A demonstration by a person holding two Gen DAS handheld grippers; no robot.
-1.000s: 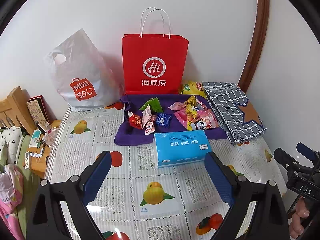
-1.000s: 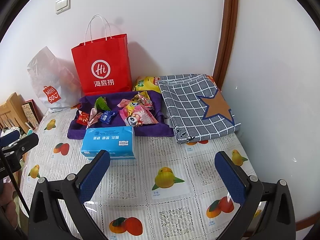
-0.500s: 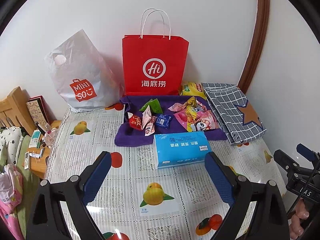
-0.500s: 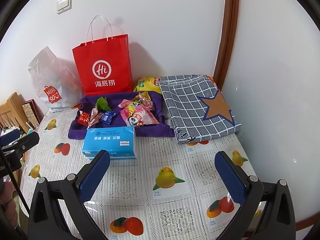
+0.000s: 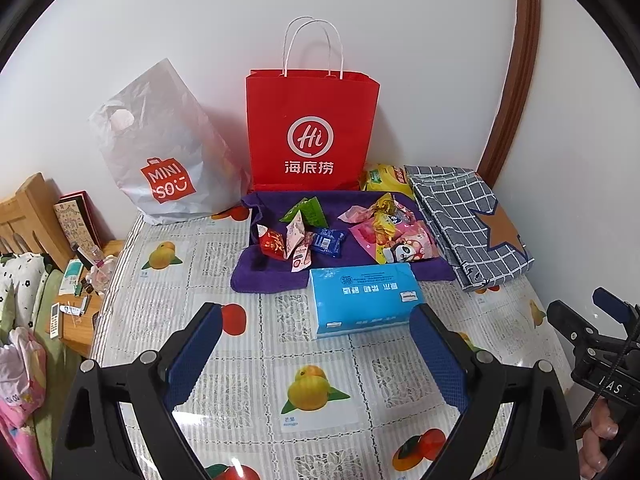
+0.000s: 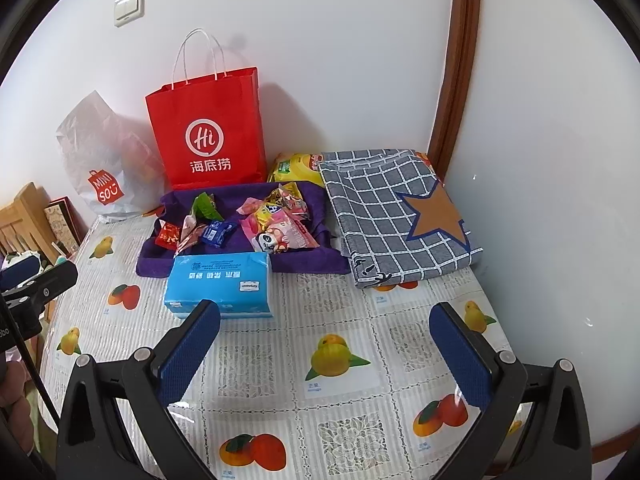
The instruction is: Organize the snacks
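Left gripper and right gripper both wide open, empty, hovering over the tablecloth. Tissue pack sits just ahead, overlapping the near edge of the purple towel. Snacks lie scattered on the towel. Behind: red bag, white bag, both against the wall. Checked cloth to the right.

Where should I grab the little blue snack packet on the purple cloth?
Take the blue packet across its short width, coming down from above with the left tool open. It lies flat on the purple cloth with a pink packet touching its left edge, so a side approach looks crowded.
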